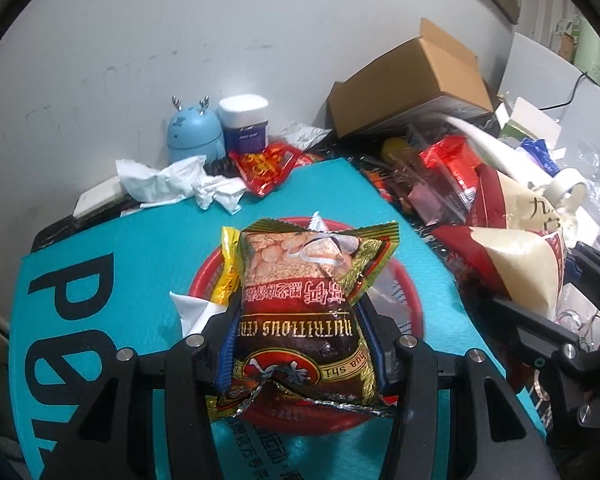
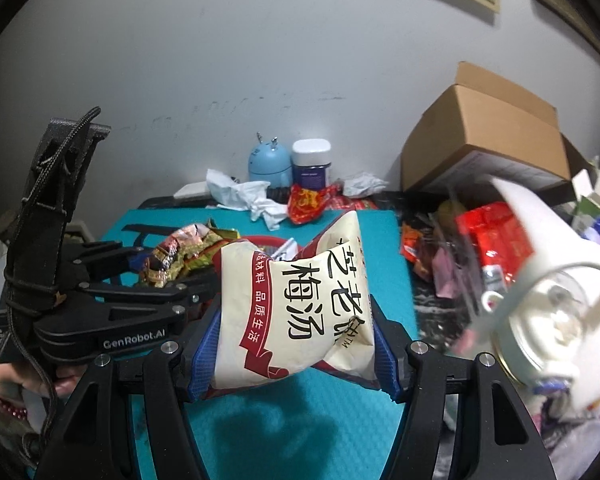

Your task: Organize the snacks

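Snacks are mid-carry in both hands: cereal packet (image 1: 304,304) is pinched by the left hand-held gripper (image 1: 300,344) directly above the red basket (image 1: 404,292), cream soup-mix bag (image 2: 296,312) is pinched by the right hand-held gripper (image 2: 296,356) just right of the basket, over the teal mat (image 2: 268,420). Drop-off step is judged in hand; next, each packet needs lowering into the basket and the jaws spreading.
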A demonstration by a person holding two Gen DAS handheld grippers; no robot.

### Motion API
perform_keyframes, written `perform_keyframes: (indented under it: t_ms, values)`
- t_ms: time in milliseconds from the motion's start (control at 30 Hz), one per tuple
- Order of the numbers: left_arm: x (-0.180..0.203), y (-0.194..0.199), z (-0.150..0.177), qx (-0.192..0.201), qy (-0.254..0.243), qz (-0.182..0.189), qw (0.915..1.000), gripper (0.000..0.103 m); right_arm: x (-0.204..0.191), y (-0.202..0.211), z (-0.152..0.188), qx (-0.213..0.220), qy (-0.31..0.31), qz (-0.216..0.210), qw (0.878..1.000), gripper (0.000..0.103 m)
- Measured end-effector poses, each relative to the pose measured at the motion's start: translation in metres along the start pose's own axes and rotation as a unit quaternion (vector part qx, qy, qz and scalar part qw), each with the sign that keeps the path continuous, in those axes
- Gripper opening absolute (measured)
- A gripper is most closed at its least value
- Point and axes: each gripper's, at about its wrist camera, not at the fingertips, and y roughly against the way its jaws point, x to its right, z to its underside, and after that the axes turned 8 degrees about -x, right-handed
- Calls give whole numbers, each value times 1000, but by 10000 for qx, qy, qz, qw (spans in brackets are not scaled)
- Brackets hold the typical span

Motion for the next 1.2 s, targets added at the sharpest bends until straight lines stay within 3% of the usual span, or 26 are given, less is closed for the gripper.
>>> perform_keyframes:
  t_ms: [200, 700, 933, 1067, 1200]
  values:
    - [-15, -6, 0, -22, 119, 133, 9998, 50, 0, -25, -6, -79, 94, -237, 9996, 65]
    - [-21, -27, -4, -125, 29, 50, 9999, 52, 0, -76, -12, -378, 216, -739, 9963, 65]
    - [-15, -34, -9, -246, -59, 109, 9996, 56, 10, -77, -12, -455, 23, -791, 9958, 68]
    - [-14, -35, -10, -252, -69, 247, 9994, 65, 14, -72, -11, -425, -58, -709, 9966, 69]
    - [-11, -27, -9, -191, -47, 337, 9992, 67, 20, -65, -10, -424, -199, -737, 9962, 69]
